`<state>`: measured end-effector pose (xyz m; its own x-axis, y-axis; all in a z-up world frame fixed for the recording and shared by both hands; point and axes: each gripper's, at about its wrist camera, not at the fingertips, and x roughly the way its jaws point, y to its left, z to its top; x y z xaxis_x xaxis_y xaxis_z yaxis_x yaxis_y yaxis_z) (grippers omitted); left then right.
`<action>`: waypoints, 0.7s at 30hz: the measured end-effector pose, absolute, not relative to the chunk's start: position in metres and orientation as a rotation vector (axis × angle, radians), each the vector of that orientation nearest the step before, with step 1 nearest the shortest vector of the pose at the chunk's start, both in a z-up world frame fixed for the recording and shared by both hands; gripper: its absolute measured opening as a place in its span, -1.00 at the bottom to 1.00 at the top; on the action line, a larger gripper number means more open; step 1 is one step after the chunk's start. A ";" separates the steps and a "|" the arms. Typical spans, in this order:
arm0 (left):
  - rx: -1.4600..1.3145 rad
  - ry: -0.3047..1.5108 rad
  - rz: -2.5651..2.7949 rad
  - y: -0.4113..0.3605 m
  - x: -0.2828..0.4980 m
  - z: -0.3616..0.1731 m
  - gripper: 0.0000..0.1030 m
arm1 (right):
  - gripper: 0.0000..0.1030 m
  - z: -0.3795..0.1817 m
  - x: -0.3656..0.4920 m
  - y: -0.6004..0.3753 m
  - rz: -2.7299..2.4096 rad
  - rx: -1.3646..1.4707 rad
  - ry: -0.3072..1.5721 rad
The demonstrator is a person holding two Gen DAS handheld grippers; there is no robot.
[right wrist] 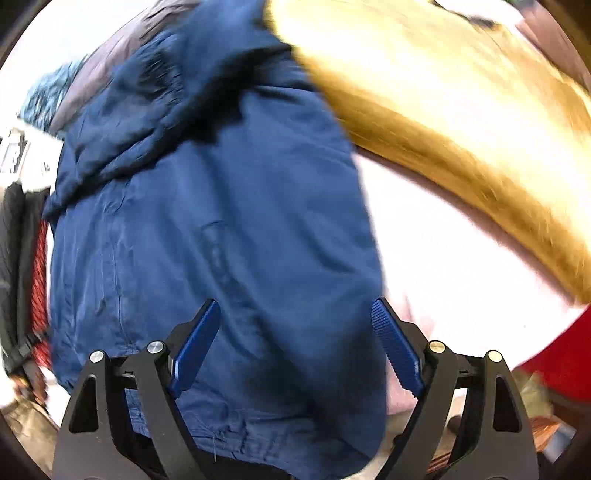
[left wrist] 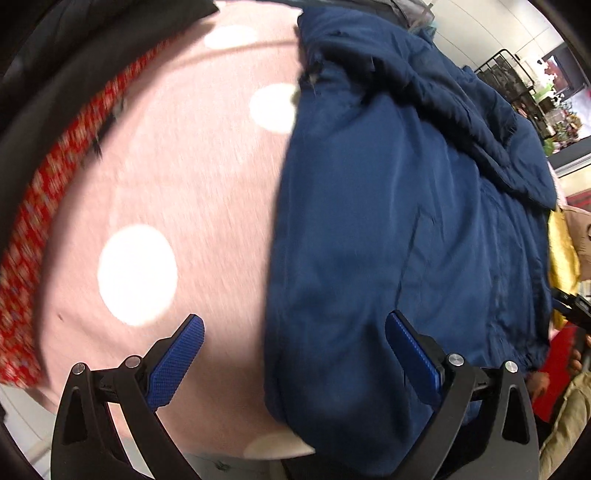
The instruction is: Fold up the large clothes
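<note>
Left claw point(left wrist: 295, 354) spread (empty); navy jacket point(left wrist: 406, 221) rumpled.

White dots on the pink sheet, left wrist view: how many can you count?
4 white dots on the pink sheet: top, beside the navy jacket edge, lower left, bottom edge. The jacket may hide more.

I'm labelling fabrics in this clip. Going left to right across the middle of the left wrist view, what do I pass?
Red patterned fabric → pink cloth with white dots → navy blue jacket → yellow fabric at the right edge.
</note>
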<state>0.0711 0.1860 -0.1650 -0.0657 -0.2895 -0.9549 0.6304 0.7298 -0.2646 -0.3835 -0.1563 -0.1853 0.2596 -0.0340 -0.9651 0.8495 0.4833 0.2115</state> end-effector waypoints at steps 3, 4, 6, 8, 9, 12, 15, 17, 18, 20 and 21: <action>0.285 1.494 -0.825 0.189 0.062 -0.173 0.87 | 0.62 -0.192 -0.396 -0.173 -0.707 1.004 1.118; 0.289 1.507 -0.836 0.190 0.058 -0.176 0.87 | 0.62 -0.197 -0.404 -0.175 -0.697 1.037 1.118; 0.274 1.525 -0.843 0.191 0.056 -0.181 0.87 | 0.62 -0.203 -0.414 -0.176 -0.681 1.070 1.130; 0.225 1.558 -0.849 0.193 0.056 -0.184 0.87 | 0.62 -0.213 -0.422 -0.173 -0.631 1.112 1.163; 0.194 1.578 -0.859 0.192 0.057 -0.187 0.87 | 0.62 -0.217 -0.424 -0.170 -0.606 1.122 1.179; 0.116 1.632 -0.904 0.197 0.051 -0.192 0.85 | 0.62 -0.227 -0.431 -0.153 -0.521 1.133 1.246; 0.088 1.647 -0.911 0.195 0.045 -0.198 0.80 | 0.62 -0.241 -0.434 -0.129 -0.428 1.156 1.330; 0.060 1.673 -0.912 0.192 0.042 -0.204 0.57 | 0.62 -0.245 -0.423 -0.116 -0.415 1.122 1.374; 0.038 1.687 -0.929 0.187 0.038 -0.205 0.36 | 0.62 -0.247 -0.421 -0.110 -0.410 1.106 1.392; 0.097 1.657 -0.943 0.171 0.030 -0.200 0.25 | 0.29 -0.244 -0.415 -0.101 -0.404 1.063 1.408; 0.158 1.632 -0.958 0.161 0.025 -0.197 0.09 | 0.15 -0.240 -0.410 -0.099 -0.404 1.044 1.413</action>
